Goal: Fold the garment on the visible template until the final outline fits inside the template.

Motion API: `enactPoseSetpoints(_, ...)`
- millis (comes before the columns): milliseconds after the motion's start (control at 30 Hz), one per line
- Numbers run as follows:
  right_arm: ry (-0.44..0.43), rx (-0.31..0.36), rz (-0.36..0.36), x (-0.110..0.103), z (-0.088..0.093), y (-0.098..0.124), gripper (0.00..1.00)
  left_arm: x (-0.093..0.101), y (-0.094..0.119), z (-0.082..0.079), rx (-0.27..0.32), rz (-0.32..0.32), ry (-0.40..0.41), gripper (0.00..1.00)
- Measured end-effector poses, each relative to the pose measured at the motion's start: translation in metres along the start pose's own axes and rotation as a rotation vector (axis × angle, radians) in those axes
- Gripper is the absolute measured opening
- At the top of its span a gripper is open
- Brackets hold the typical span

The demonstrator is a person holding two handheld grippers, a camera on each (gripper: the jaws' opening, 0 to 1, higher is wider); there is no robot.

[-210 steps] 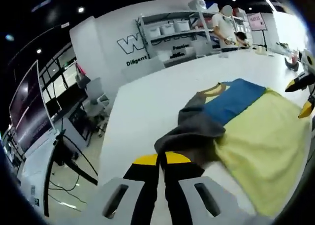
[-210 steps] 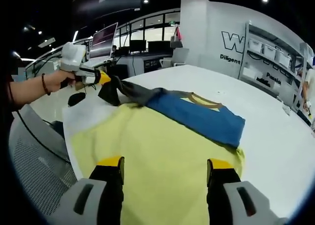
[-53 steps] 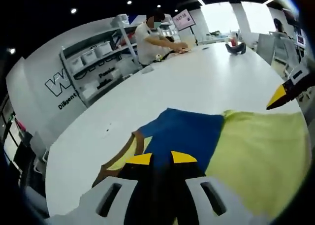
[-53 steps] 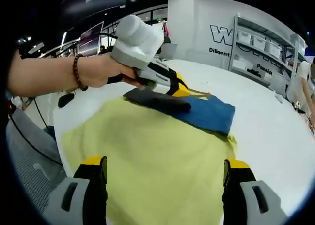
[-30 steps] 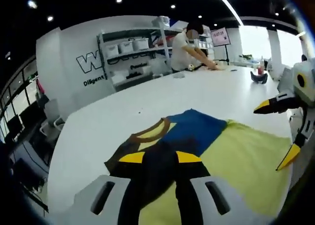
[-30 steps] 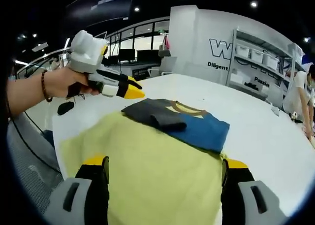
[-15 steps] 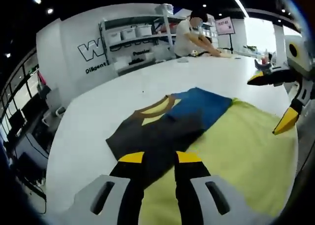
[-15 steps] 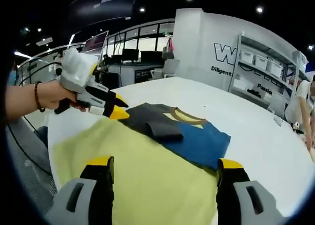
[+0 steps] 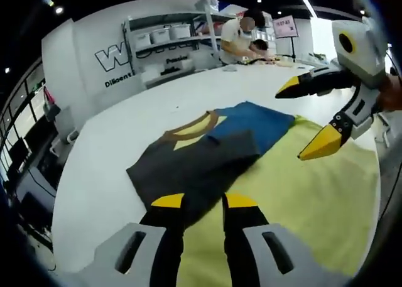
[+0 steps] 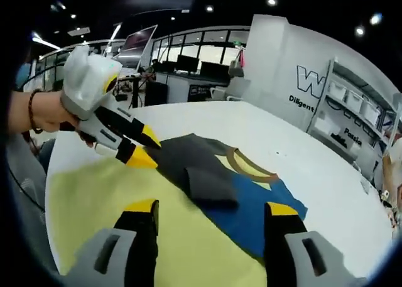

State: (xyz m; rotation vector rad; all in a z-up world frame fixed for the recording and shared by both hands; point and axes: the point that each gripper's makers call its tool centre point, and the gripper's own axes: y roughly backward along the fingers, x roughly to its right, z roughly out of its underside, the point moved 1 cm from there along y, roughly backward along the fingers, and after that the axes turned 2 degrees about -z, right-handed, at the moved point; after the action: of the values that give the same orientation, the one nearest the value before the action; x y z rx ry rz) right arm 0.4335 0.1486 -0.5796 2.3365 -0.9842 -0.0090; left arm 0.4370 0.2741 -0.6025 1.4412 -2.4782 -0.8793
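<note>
1. Garment (image 9: 210,150) (image 10: 213,174): grey, blue and yellow top, sleeve folded over its body, lying partly on the template's far end.
2. Template (image 9: 301,199) (image 10: 94,205): pale yellow sheet on the white table (image 9: 100,174).
3. Left gripper (image 9: 202,206) (image 10: 143,150): jaws parted, empty, above the garment's grey edge.
4. Right gripper (image 10: 212,213) (image 9: 308,120): jaws spread, empty, over the template.

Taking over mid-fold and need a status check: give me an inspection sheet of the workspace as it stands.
Surface: white table, bare beyond the cloth.
Job's things: grey, blue and yellow shirt with tan collar, sleeve folded in, lying on pale yellow template cloth.
Clutter: nothing seen near the garment.
Grippers: left claw open, empty, by the grey edge; right claw open, empty, above the template.
Cables: nothing seen.
Surroundings: shelving with white bins, a person at the far end.
</note>
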Motion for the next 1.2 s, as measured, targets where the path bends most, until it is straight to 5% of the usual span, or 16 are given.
enactPoseSetpoints(233, 0.146, -0.036, -0.073, -0.008, -0.005, -0.027, 0.45, 0.002, -0.002, 0.007, -0.038, 0.009, 0.004, 0.18)
enactPoseSetpoints(733, 0.260, -0.137, -0.129, -0.012, 0.009, -0.056, 0.17, 0.003, -0.008, 0.007, -0.027, 0.025, 0.044, 0.18)
enactPoseSetpoints(900, 0.236, -0.131, -0.122, -0.008, 0.009, -0.052, 0.00, 0.001, -0.010, 0.016, -0.061, 0.021, 0.045, 0.18)
enactPoseSetpoints(1200, 0.179, -0.108, -0.077, 0.008, 0.004, -0.042, 0.00, 0.005, -0.011, 0.020, -0.074, 0.029, 0.054, 0.17)
